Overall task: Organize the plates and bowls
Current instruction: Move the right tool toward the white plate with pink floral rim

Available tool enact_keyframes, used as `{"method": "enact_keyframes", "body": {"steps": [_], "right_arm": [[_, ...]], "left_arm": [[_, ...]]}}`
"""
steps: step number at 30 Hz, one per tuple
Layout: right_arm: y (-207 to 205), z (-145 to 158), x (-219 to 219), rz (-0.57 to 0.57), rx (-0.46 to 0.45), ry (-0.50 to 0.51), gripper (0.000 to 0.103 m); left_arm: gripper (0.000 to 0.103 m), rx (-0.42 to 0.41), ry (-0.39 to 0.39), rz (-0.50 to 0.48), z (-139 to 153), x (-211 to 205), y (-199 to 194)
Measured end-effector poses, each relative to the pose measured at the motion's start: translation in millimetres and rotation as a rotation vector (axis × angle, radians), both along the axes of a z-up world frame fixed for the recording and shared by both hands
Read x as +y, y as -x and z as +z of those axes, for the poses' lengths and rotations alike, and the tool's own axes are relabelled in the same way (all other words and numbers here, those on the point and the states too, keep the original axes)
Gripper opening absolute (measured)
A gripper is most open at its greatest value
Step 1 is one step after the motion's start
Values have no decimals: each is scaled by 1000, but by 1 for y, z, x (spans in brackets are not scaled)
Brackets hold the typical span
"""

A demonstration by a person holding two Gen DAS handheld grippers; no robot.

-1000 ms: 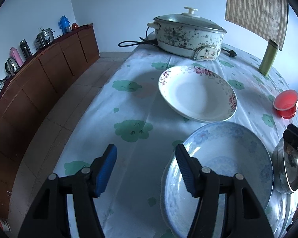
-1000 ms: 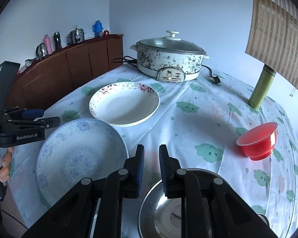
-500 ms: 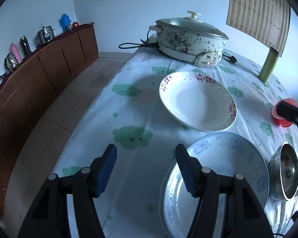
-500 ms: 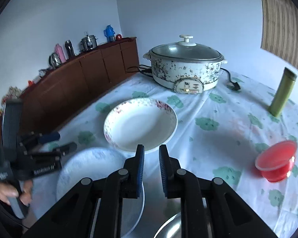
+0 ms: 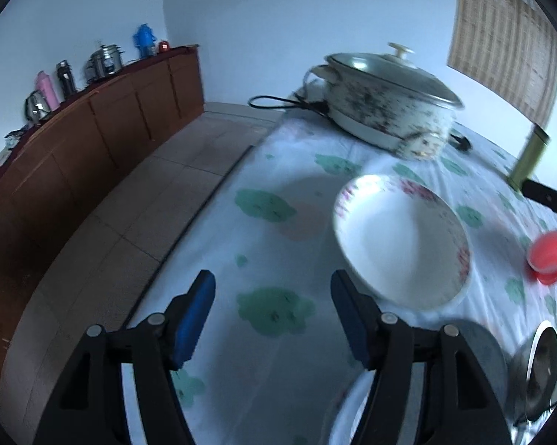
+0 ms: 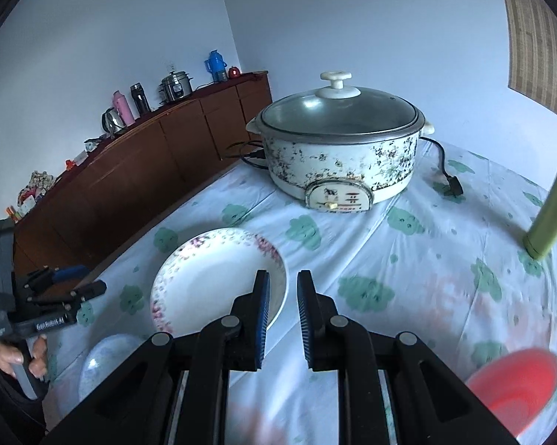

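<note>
A white floral-rimmed plate [image 5: 402,239] lies mid-table; it also shows in the right wrist view [image 6: 211,278]. A blue patterned plate [image 6: 104,361] lies nearer, mostly hidden behind my right finger in the left wrist view [image 5: 478,356]. A red bowl [image 5: 549,254] sits at the right, also in the right wrist view [image 6: 515,385]. A steel bowl [image 5: 541,367] is at the right edge. My left gripper [image 5: 272,317] is open and empty above the cloth. My right gripper [image 6: 282,319] is narrowly open and empty above the floral plate's right rim.
An electric cooking pot [image 6: 339,148] with a glass lid and cord stands at the back of the table. A green flask [image 6: 550,211] stands at the right. A brown sideboard [image 5: 85,155] with kettles and flasks runs along the left wall. The table's left edge drops to tiled floor.
Both grippers have moved forward toward the floral plate. The blue plate and steel bowl have slid to the lower edge of both views. The right gripper's gap has widened slightly.
</note>
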State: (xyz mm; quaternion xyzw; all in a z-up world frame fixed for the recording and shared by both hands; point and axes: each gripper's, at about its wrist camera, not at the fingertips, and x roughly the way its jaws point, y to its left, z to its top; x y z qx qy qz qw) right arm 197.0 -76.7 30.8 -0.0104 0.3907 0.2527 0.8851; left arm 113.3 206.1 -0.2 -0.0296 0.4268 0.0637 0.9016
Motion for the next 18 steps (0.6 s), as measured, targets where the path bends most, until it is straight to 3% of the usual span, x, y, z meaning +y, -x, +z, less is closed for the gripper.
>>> {"method": "enact_keyframes", "body": {"steps": [3,8,14,18], "right_arm": [[-18,-8,-8,7,25,-30,17],[-39,-16,-19,26,30,4,17],[-63,-19,-36,46,6,-3,17],[-77,-27,-47,62,9,-8,17]], "left_arm": [[66,12,-17,43,-4,11,-22],[66,26,-47,82,-11,19,-62],[66,41,-11,58,-21,8,-98],[66,70,-63,38,-29,-7,-116]]}}
